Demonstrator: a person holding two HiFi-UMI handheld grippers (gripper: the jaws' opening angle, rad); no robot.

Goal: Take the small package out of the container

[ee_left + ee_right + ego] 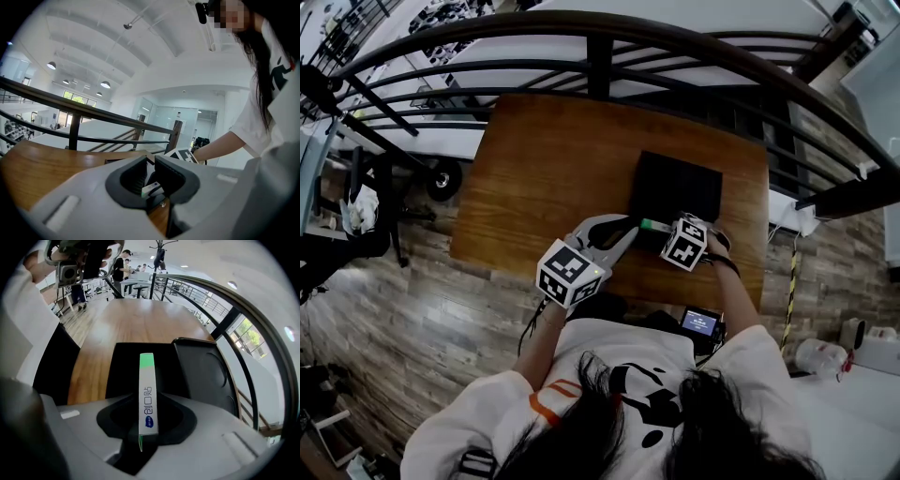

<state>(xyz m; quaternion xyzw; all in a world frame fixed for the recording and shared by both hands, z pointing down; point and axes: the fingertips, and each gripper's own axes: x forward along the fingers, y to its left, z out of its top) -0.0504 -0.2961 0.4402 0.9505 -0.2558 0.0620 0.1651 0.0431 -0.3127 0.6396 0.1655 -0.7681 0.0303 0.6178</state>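
The small package (653,225) is a slim white box with a green end. My right gripper (667,229) is shut on it and holds it over the near edge of the black container (675,186). In the right gripper view the package (147,390) stands upright between the jaws of the right gripper (148,403), above the container (124,373). My left gripper (630,232) sits just left of the package. Its jaws are almost together with nothing between them. Past the left gripper (149,165) the package (152,188) shows through the narrow gap.
The container rests on a wooden table (544,169). A dark metal railing (600,42) curves around the table's far side. A black moulded lid or tray (204,373) lies right of the container. A small screen device (700,322) hangs at the person's waist.
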